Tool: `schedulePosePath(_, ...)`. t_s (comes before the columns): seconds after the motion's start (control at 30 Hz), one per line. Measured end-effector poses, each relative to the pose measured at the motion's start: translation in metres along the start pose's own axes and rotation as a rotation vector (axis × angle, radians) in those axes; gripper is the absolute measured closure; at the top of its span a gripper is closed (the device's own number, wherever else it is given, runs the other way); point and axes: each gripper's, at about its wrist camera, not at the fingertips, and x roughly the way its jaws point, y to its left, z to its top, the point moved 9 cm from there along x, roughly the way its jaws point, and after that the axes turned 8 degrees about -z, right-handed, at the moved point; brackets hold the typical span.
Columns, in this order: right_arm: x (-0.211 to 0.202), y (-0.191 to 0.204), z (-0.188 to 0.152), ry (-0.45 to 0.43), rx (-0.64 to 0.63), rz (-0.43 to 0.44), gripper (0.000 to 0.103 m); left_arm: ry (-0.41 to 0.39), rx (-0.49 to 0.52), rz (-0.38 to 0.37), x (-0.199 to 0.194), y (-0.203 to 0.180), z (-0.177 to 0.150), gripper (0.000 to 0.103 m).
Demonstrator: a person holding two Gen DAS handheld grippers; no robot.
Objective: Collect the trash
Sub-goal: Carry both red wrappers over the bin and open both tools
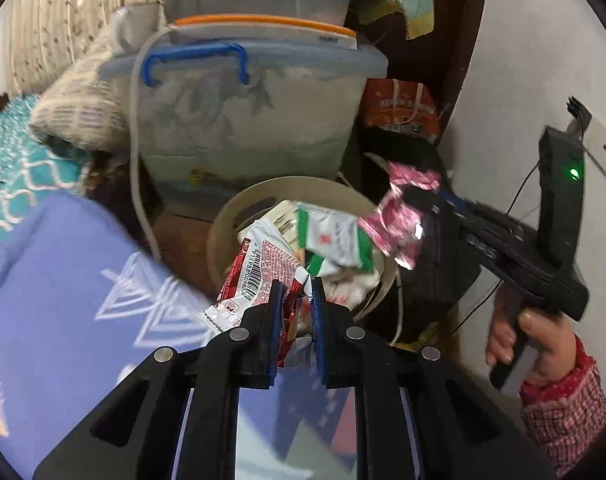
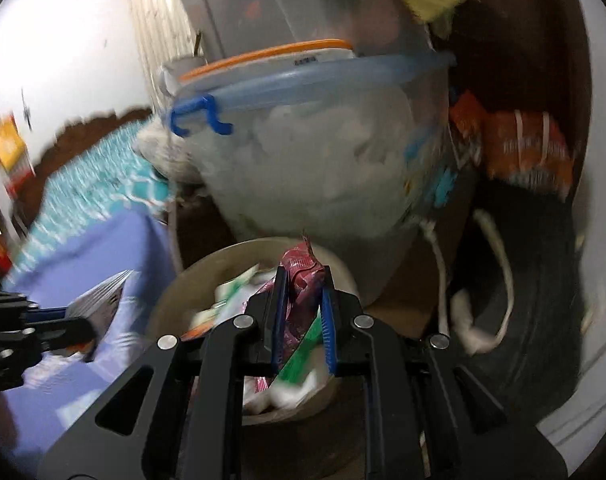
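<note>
- Your left gripper (image 1: 296, 296) is over the near edge of the bin (image 1: 219, 236). Its jaws are almost closed and pinch a red and white wrapper (image 1: 263, 272).
- Most of that wrapper sticks out to the left of the jaws, above the bin's rim.
- Your right gripper (image 2: 303, 304) is over the bin (image 2: 171, 300) too. Its jaws are a little way apart and hold a crumpled pink wrapper (image 2: 303, 276).
- From the left camera you can see the pink wrapper (image 1: 399, 216) hanging at the bin's right side, with your right hand (image 1: 539, 336) on the gripper's handle.
- The bin is full of trash, with a green and white packet (image 1: 339, 240) on top.
- A big clear box (image 1: 247, 120) with a blue clip (image 1: 195, 62) stands right behind the bin.
- A purple blanket (image 1: 63, 280) lies on the left, next to the bin.
</note>
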Motion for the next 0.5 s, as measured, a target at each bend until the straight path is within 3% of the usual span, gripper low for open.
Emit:
schedulePosePath(0.1, 0.035, 0.005, 0.017, 0.022, -0.109, -0.045, 0.085, 0.022, -0.040, -0.039, 0.027, 0.002, 0.012, 0.090)
schedulePosePath(0.17, 0.060, 0.018, 0.018, 0.074, -0.166, -0.024, 0.085, 0.034, -0.045, -0.036, 0.042, 0.004, 0.017, 0.090)
schedulePosePath(0.3, 0.111, 0.041, 0.001, 0.275, -0.122, 0.109, 0.085, 0.061, -0.060, -0.012, 0.071, 0.020, 0.023, 0.090)
schedulePosePath(0.4, 0.149, 0.047, -0.025, 0.411, -0.143, 0.084, 0.085, 0.090, -0.078, -0.005, 0.090, 0.033, 0.024, 0.089)
schedulePosePath(0.5, 0.157, 0.048, -0.027, 0.411, -0.126, 0.078, 0.083, 0.114, -0.073, 0.011, 0.105, 0.040, 0.025, 0.080)
